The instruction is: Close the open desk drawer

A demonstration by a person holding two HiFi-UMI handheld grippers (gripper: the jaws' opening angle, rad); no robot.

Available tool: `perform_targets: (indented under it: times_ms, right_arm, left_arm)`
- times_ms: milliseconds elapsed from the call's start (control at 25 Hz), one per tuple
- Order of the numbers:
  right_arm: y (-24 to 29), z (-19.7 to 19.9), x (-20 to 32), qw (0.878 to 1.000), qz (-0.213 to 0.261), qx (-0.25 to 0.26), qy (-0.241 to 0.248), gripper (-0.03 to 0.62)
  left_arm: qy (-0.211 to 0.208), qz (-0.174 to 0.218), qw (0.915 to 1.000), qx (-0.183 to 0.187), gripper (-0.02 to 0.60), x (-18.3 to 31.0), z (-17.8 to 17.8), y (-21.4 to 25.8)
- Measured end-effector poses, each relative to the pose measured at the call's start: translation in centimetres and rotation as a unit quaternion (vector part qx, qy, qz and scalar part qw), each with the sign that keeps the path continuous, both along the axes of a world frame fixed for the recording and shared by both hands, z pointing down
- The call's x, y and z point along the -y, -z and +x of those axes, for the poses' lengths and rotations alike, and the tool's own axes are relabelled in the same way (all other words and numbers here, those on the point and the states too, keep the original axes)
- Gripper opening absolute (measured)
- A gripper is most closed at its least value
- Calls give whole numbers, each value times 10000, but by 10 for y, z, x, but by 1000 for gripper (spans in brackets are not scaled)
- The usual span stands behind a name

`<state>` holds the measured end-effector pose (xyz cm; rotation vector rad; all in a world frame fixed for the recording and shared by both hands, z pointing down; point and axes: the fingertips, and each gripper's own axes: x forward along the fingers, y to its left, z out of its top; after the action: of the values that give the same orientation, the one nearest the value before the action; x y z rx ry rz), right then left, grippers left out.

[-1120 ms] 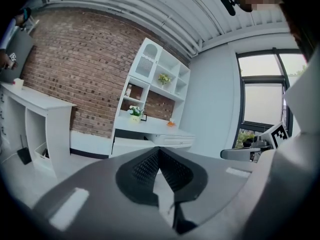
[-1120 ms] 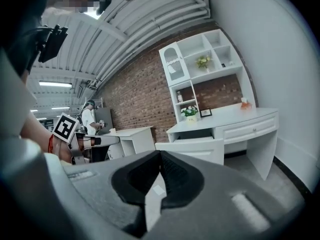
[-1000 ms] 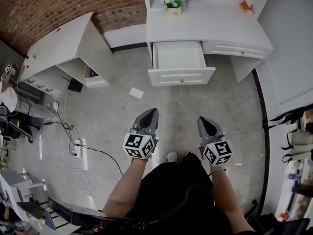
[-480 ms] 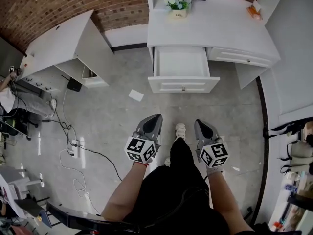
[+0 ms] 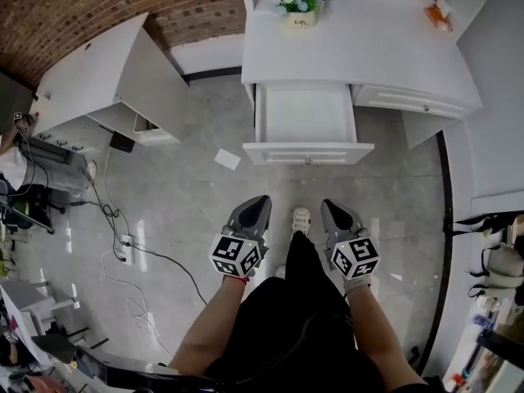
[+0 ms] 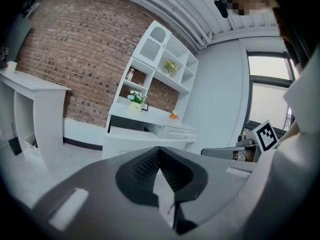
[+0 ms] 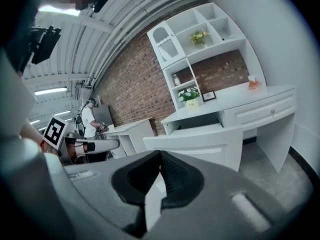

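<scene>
A white desk (image 5: 360,47) stands against the brick wall, and its left drawer (image 5: 307,121) is pulled out and looks empty. The drawer's front panel (image 5: 308,153) faces me with a small knob. My left gripper (image 5: 260,201) and right gripper (image 5: 327,205) are held side by side over the floor, short of the panel and touching nothing. Both are shut and hold nothing. The left gripper view shows the shut left gripper (image 6: 159,150) with the drawer (image 6: 142,143) beyond it. Beyond the shut right gripper (image 7: 160,154), the drawer front (image 7: 200,146) is in view.
A closed drawer (image 5: 417,102) sits on the desk's right. A flower pot (image 5: 301,6) and an orange object (image 5: 438,15) are on top. Another white desk (image 5: 106,72) stands left. Paper (image 5: 228,158) and cables (image 5: 123,236) lie on the floor. A person (image 7: 90,116) stands far off.
I have stepped closer to the desk, so the open drawer now lies nearer the grippers. Both grippers stayed shut and side by side.
</scene>
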<state>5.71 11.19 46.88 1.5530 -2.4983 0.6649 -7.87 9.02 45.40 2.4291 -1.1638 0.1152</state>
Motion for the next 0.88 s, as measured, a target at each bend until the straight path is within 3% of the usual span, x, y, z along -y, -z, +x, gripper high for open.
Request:
perform_targets:
  times_ms: [600, 880]
  right_arm:
    - [-54, 2, 72, 9985, -525, 109, -61, 3]
    - [-61, 24, 113, 9974, -349, 206, -595, 9]
  left_arm:
    - [-79, -352, 9993, -82, -5, 65, 28, -44]
    - [-72, -439, 9989, -141, -5, 93, 45, -69]
